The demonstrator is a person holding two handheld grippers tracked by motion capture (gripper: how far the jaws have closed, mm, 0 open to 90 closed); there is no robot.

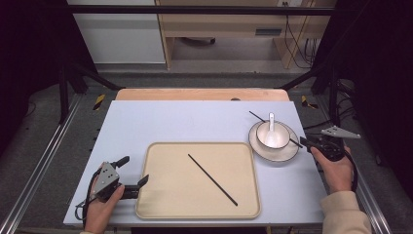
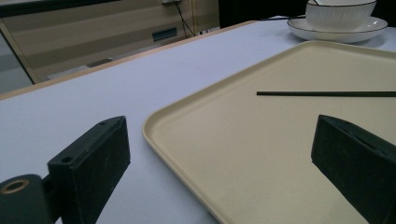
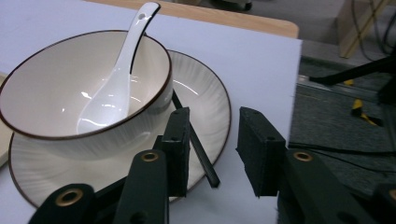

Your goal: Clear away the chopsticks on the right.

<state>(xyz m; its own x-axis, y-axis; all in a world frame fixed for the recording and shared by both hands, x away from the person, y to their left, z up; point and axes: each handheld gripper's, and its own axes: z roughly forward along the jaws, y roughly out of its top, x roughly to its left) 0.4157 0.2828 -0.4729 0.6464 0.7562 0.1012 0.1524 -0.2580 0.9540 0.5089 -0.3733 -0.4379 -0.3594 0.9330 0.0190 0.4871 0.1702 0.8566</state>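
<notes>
A: Where's our right gripper (image 3: 212, 154)?
B: Jaws spread around the chopstick (image 3: 201, 151) end on the plate (image 3: 205, 107), far right; pads not pressing.
A: Left gripper (image 2: 219, 158)?
B: Spread wide over the tray (image 2: 261, 154) corner, near left.

tray (image 1: 160, 204): beige
chopsticks (image 1: 212, 179): black
bowl (image 3: 56, 93), plate (image 3: 205, 107): white, ribbed, dark-rimmed
spoon (image 3: 112, 93): white
surface (image 1: 195, 122): pale blue
</notes>
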